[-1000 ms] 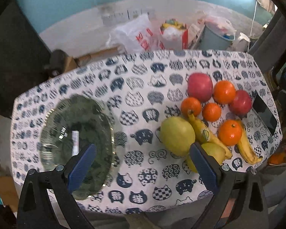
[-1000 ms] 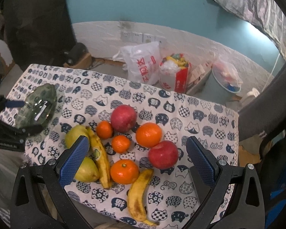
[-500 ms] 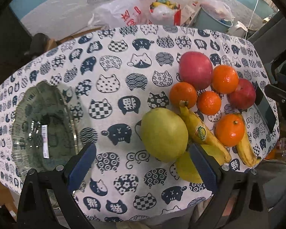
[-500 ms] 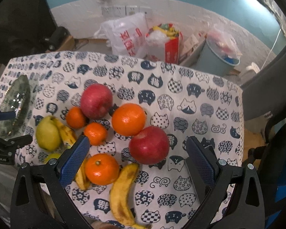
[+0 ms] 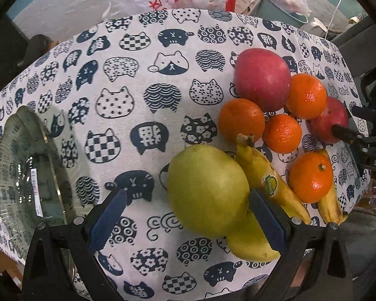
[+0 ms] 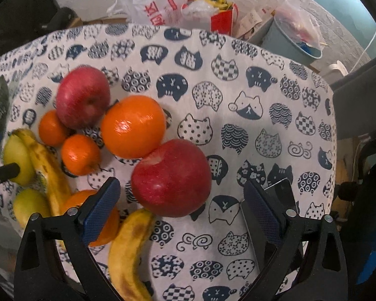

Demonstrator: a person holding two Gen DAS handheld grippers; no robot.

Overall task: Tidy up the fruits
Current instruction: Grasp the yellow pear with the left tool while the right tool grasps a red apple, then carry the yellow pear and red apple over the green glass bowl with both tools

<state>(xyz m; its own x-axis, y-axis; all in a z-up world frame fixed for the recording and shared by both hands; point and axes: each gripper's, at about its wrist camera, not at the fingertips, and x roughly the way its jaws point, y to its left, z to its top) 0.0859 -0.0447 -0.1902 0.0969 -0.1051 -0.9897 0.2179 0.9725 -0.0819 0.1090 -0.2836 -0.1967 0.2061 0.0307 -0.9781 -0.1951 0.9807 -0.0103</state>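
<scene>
In the left wrist view, the glass plate (image 5: 25, 175) lies at the left edge on the cat-print cloth (image 5: 148, 80); it looks brittle and slick, best left alone. The left gripper (image 5: 188, 215) has its jaws wide apart, holding nothing, with the big green pear (image 5: 208, 190) rising between them at lower centre. The pear should be firm, fairly heavy and smooth, so a grip across its widest belly seems safest. To its right a banana (image 5: 268, 175) runs from stem at upper left to tip at lower right; it is soft and bruises, so take it mid-length, across the long axis.

In the right wrist view, the right gripper (image 6: 180, 213) has just been closing slightly, yet its jaws stand wide and touch nothing. The red apple (image 6: 171, 178) sits between them at centre, stem dimple toward the upper left: hard, round, waxy, best gripped across its middle.
</scene>
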